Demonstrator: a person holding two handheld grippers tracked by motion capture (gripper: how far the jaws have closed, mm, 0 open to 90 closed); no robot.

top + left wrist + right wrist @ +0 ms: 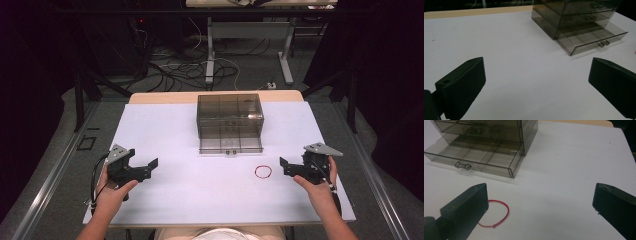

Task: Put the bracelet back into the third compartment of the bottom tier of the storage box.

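Red band (263,172) lies flat, roundish

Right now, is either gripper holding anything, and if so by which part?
Nothing is held. The left gripper and right gripper both stand open over the table; the red loop lies untouched by the right one.

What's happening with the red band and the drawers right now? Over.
Left gripper and right gripper open, empty. Red band flat on table beside right gripper. Drawer box, bottom drawer pulled out. Nothing in the way.
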